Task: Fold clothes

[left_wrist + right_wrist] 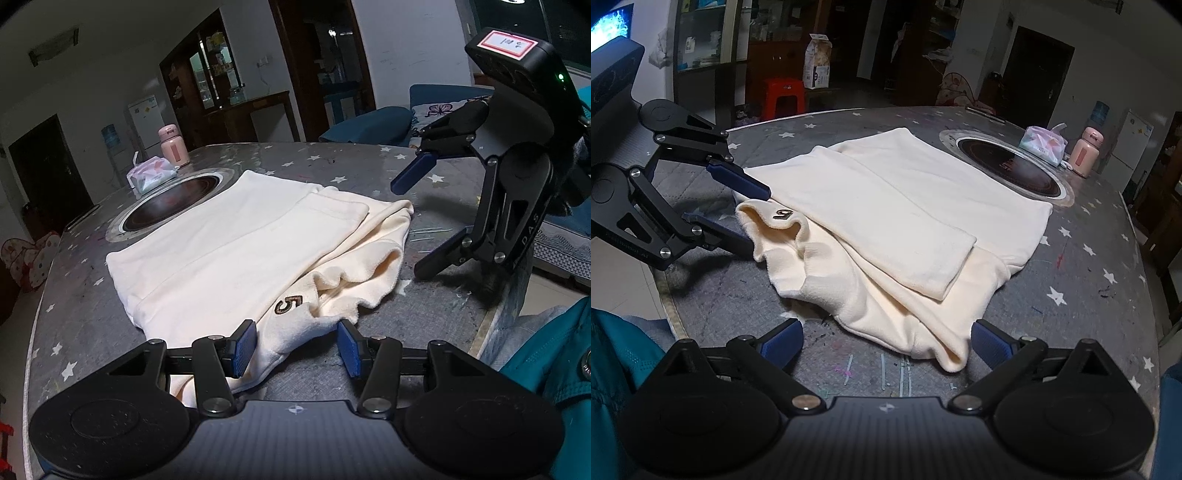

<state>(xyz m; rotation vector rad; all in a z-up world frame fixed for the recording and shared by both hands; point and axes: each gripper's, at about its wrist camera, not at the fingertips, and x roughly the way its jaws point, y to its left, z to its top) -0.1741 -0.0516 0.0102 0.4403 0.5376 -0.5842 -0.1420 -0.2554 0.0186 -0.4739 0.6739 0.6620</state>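
Cream garment (236, 236), partly folded, spread over the middle of a round grey star-print table (74, 306). One sleeve laid back across the body, its cuff toward the right gripper's side; collar bunched at the near edge, with a dark embroidered "5" (289, 304) on it. Far hem lapping the rim of the built-in round cooktop (168, 203).

Left gripper (297, 349) spread wide, low at the near edge of the cloth. Blue pads (244, 345) on either side of the collar corner, cloth lying between them, nothing pinched. In the right wrist view (750, 214), upper finger over the shoulder fold and lower finger tucked at the collar's edge; possibly brushing the fabric, hard to tell through the fisheye.

Right gripper (886, 345) likewise spread wide. A rumpled corner of the garment (945, 350) between its fingers, right pad (991, 347) just beside the cloth, left pad well apart from it. Seen from the left wrist view (424, 221), hovering off the sleeve side of the garment, fingers aimed at the cloth, apart from it.

Bare table surface along the near edge, marked with scribbles and scratches. Table edge close under both grippers. Beyond the cooktop, a pink bottle (173, 146) and a tissue pack (151, 173), near each other and well apart from the grippers. More bare star-print cover to the far right in the right wrist view.
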